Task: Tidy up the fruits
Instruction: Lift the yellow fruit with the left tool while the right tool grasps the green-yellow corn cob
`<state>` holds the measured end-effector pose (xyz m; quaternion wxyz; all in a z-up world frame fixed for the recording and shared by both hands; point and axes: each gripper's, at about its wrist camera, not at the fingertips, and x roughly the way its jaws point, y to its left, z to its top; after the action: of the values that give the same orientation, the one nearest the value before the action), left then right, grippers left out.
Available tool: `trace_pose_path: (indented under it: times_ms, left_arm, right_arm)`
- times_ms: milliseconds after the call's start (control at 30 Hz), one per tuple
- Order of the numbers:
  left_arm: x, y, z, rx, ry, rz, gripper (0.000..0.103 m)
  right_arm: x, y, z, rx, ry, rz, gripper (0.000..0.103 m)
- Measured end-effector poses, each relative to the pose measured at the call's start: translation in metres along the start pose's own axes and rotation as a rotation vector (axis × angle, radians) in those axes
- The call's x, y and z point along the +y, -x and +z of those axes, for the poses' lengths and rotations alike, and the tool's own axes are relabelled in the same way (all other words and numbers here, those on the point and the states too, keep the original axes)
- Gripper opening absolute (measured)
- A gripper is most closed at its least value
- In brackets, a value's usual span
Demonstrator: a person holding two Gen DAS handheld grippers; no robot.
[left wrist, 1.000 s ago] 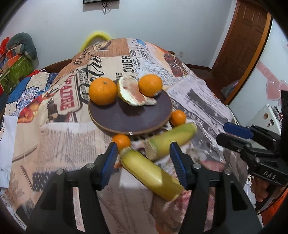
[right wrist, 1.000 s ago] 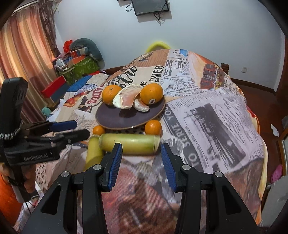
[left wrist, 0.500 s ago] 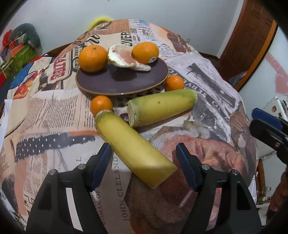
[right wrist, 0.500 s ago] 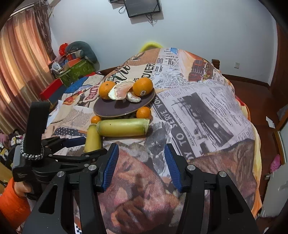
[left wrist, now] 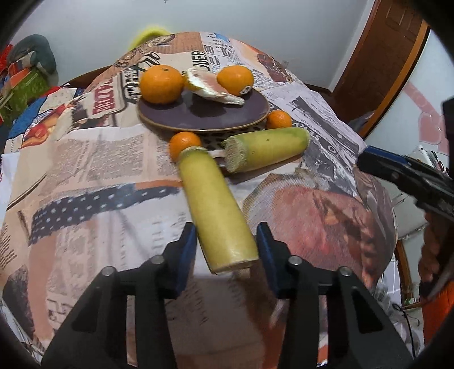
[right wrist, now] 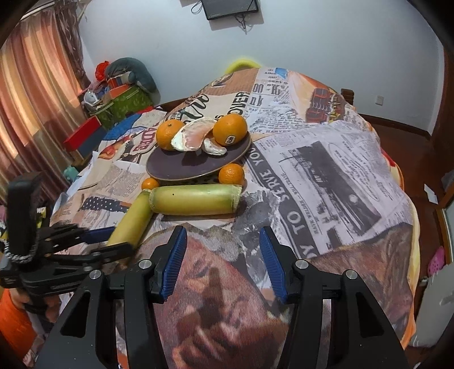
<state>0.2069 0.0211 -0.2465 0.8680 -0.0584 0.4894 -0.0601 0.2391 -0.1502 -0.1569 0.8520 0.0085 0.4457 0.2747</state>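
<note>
Where the newspaper-print tablecloth point(right wrist: 326, 170) drapes over the round table, a dark purple plate point(right wrist: 181, 167) sits toward the far side, carrying two oranges point(right wrist: 230, 130) and peeled pomelo segments point(right wrist: 193, 136). Two small tangerines point(right wrist: 231, 173) lie on the cloth just beside the plate's near rim. In front of them rest two yellow-green sugarcane pieces: the far sugarcane piece point(right wrist: 194, 200) lies crosswise, and the near sugarcane piece point(left wrist: 215, 210) runs from one tangerine toward the table edge.

The left gripper point(left wrist: 227, 249) has its jaws spread around the near end of that piece, blue pads close on both sides; whether they touch it cannot be told. The right gripper point(right wrist: 222, 257) hovers over the cloth near the table edge with jaws wide apart, holding nothing.

Behind the table are a pale wall with a mounted black screen point(right wrist: 231, 8), reddish curtains point(right wrist: 34, 93), a heap of boxes and bags point(right wrist: 122, 88), and a brown wooden door point(left wrist: 380, 51).
</note>
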Motion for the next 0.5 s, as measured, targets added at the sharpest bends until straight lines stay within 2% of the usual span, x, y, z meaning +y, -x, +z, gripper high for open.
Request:
trace_pose_path:
  times_ms: [267, 500]
  left_arm:
    - [0.024, 0.015, -0.003, 0.006, -0.004, 0.017, 0.037]
    - [0.022, 0.008, 0.010, 0.001, -0.031, 0.027, 0.039]
  right_arm:
    - [-0.002, -0.030, 0.014, 0.042, 0.004, 0.027, 0.050]
    - [-0.003, -0.058, 0.026, 0.079, -0.006, 0.057, 0.050]
